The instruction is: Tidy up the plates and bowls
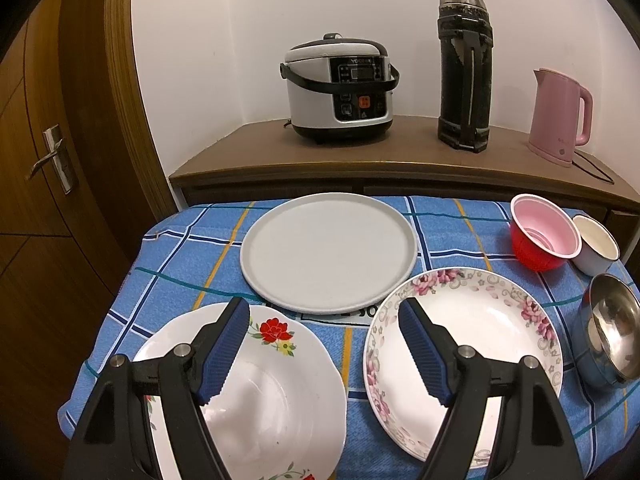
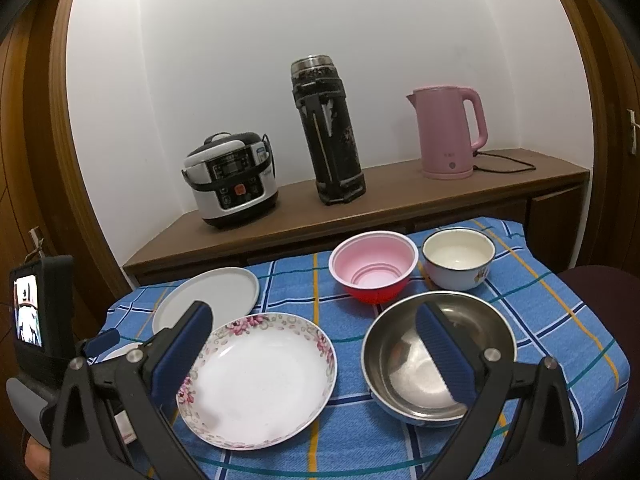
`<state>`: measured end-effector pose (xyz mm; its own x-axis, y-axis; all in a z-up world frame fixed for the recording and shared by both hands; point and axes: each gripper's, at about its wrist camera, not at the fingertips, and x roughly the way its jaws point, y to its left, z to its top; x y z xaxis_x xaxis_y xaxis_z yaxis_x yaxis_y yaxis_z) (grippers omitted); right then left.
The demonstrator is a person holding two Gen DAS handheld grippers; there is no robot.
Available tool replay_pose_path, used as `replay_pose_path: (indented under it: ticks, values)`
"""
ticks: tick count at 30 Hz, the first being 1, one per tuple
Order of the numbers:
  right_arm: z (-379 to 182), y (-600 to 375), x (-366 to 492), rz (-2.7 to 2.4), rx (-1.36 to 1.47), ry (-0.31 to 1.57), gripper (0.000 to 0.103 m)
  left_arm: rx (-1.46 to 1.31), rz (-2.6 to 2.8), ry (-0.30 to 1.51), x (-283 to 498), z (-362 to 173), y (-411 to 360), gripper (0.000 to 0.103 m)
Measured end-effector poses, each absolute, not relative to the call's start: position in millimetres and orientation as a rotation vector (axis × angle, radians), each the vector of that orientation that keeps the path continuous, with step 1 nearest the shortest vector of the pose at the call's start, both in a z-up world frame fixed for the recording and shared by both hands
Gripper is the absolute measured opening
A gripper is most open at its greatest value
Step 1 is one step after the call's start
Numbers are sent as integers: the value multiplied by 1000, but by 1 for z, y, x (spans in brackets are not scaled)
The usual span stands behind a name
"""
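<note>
Both wrist views look down-forward, sharing pink-flowered plate (image 1: 464, 356)

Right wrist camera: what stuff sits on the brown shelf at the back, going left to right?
Rice cooker → tall black thermos → pink kettle.

We see the flat round plate (image 1: 328, 252) at the back of the table (image 1: 440, 216), with the red-flower plate (image 1: 280, 392) before it to the left and the rose-rimmed plate (image 1: 480, 340) to the right. Right of that sits the steel bowl (image 2: 438, 356), and behind it the plastic bowl (image 2: 374, 266) beside the enamel cup (image 2: 459, 258). Behind the table, on the sideboard (image 2: 380, 196), stand from left to right the rice cooker (image 2: 232, 180), flask (image 2: 326, 128) and kettle (image 2: 448, 132).
</note>
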<state>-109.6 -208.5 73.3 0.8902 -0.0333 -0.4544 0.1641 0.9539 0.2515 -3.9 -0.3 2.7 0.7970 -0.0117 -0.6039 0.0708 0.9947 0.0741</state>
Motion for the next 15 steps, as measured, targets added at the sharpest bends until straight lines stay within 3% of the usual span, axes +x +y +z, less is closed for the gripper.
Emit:
replay_pose_path:
  ticks: [15]
  values:
    - [73,-207,-110,-101,288,462,103,95,-43,646,-4,3,-1,79]
